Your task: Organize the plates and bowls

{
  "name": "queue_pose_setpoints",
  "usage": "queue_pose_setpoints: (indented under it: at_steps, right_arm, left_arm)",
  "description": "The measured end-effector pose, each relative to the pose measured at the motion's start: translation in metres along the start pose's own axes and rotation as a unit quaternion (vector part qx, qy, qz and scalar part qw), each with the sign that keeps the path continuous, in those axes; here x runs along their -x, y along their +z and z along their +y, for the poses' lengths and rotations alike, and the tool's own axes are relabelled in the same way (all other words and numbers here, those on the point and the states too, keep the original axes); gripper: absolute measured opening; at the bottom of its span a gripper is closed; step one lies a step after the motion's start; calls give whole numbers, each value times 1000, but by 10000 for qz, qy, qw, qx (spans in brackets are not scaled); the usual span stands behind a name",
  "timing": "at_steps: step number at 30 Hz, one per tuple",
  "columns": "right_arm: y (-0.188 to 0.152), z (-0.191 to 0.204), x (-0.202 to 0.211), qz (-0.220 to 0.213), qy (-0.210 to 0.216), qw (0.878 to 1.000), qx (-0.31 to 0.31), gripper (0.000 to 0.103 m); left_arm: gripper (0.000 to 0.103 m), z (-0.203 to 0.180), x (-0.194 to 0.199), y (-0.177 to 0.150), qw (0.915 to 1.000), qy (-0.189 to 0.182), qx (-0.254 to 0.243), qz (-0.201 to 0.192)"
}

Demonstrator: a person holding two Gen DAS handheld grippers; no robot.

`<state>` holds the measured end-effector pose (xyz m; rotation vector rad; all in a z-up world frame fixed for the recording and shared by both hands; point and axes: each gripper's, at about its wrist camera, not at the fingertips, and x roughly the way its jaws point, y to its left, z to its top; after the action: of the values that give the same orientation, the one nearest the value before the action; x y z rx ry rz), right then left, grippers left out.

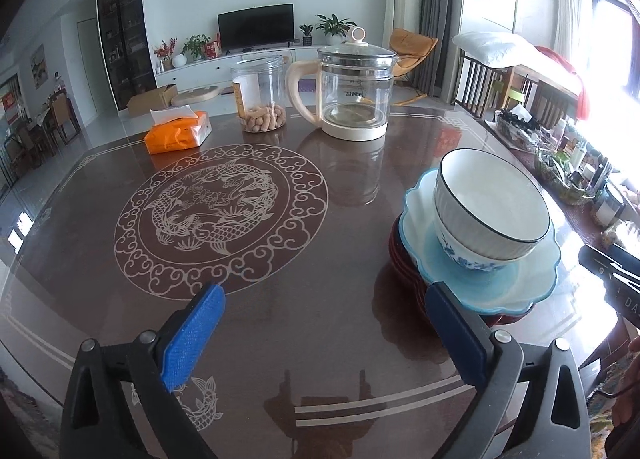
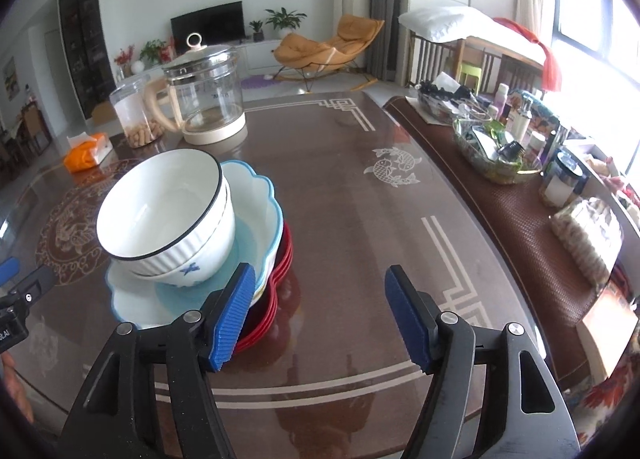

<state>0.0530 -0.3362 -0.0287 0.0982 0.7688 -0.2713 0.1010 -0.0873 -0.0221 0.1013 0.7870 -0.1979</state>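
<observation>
Stack (image 1: 476,243) near counter (image 1: 280,339) edge, between both grippers: white ribbed bowl (image 2: 160,207) nested in blue-patterned bowl (image 2: 188,275), on scalloped blue plate (image 2: 256,203), on red plates (image 2: 284,259) at bottom. Left gripper (image 1: 324,311) released, jaws wide, nothing between; right-hand pad just beside plate rim, contact unclear. Right gripper (image 2: 320,291) also released, empty, left pad in front of stack edge. Likely ceramic: stiff, glazed, slick, chip-prone, heavy as a stack. Top bowl sits tilted, prob. wobbly. Best hold: rim pinch, wall between pads, or both sides under red plates for whole stack.
</observation>
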Motion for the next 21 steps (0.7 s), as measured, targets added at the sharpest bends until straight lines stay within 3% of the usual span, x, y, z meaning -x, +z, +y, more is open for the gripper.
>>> queue_pose_setpoints:
  at_steps: [9, 12, 16, 21]
  right_arm:
    - [-11, 19, 34, -185, -370, 9988, 248, 72]
    - [-14, 25, 43, -211, -422, 9986, 249, 74]
    - [-19, 34, 50, -211, -595, 9975, 309, 74]
    - [-26, 45, 59, -227, -895, 9945, 486, 74]
  left_arm:
    - [100, 10, 24, -15, 9968, 750, -232, -130]
    - [100, 10, 34, -23, 9980, 567, -253, -150]
    - [100, 12, 38, -36, 9998, 60, 68, 163]
    - [100, 3, 40, -52, 9993, -46, -8, 374]
